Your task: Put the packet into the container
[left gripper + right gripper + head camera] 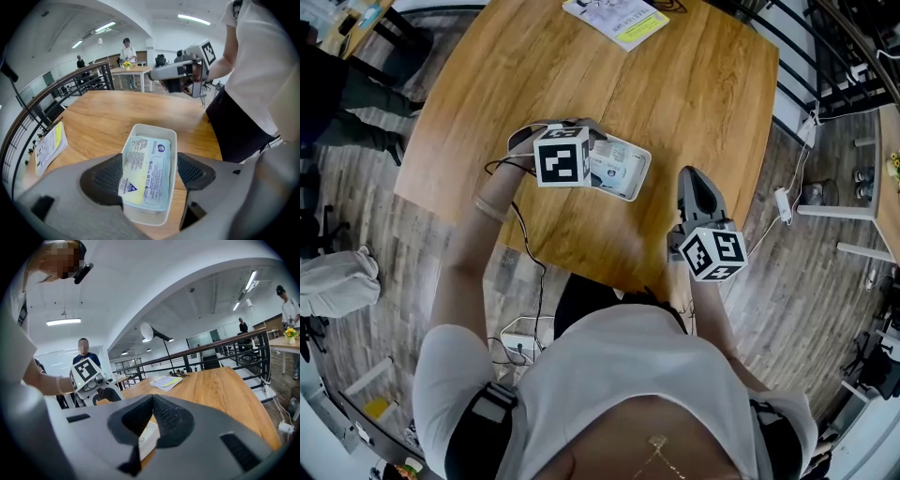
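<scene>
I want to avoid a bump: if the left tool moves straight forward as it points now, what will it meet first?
The left tool would most likely meet the packet lying in the white container, between its open jaws; depth is unclear.

Leaflet [617,19] cut off at top, container [643,174] partly hidden behind L hand-held gripper [150,172], packet [614,169] print unreadable

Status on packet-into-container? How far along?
Looks done: the packet lies inside the white container on the table. In hand: nothing looks gripped; the left tongs straddle the container, jaws apart, and the right tongs sit shut, off to the side. Left: probably just pulling the left tongs away.
</scene>
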Demonstrator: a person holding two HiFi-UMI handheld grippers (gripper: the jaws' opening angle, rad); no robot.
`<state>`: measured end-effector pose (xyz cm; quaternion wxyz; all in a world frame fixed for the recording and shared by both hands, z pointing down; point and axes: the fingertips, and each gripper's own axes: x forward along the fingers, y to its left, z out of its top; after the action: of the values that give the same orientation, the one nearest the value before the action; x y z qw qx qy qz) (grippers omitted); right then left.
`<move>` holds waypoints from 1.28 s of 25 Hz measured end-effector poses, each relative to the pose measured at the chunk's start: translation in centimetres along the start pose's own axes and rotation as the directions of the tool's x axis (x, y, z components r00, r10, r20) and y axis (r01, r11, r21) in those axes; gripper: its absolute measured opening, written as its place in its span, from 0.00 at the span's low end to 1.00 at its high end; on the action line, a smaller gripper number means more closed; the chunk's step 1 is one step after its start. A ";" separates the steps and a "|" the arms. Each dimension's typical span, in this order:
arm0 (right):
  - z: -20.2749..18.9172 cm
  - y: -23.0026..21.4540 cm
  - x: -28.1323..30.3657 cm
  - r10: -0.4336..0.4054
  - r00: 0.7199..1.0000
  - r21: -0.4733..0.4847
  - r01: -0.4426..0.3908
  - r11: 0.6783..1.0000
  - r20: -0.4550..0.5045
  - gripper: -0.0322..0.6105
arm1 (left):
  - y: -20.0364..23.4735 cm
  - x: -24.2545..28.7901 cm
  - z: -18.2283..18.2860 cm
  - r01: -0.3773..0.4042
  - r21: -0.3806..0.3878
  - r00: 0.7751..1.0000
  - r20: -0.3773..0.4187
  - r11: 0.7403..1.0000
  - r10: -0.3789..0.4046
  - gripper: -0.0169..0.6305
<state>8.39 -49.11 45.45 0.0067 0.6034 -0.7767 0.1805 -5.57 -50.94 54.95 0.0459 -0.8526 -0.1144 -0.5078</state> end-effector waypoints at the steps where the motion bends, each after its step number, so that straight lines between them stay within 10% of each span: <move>1: 0.0 0.1 0.1 0.002 1.000 0.001 -0.002 1.000 0.002 0.07 | 0.0 -0.3 0.2 -0.007 -0.025 0.999 0.032 1.000 0.007 0.61; 10: -0.2 1.1 0.4 0.027 1.000 0.012 -0.027 1.000 0.008 0.07 | 2.1 -2.6 0.4 -0.178 -0.241 0.949 0.215 0.954 0.231 0.44; 22: -0.3 2.2 0.3 0.050 0.999 0.015 -0.051 0.999 0.014 0.07 | 3.7 -3.9 -0.6 -0.433 -0.376 0.826 0.199 0.819 0.528 0.04; 32: -0.1 2.8 -0.1 0.064 0.997 0.019 -0.065 0.998 0.045 0.07 | 3.1 -6.8 -0.1 -0.479 -0.648 0.636 0.209 0.592 0.743 0.04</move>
<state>5.73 -48.39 44.74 -0.0228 0.5819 -0.7939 0.1751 -8.04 -54.95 49.20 -0.0449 -0.9070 0.3352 -0.2508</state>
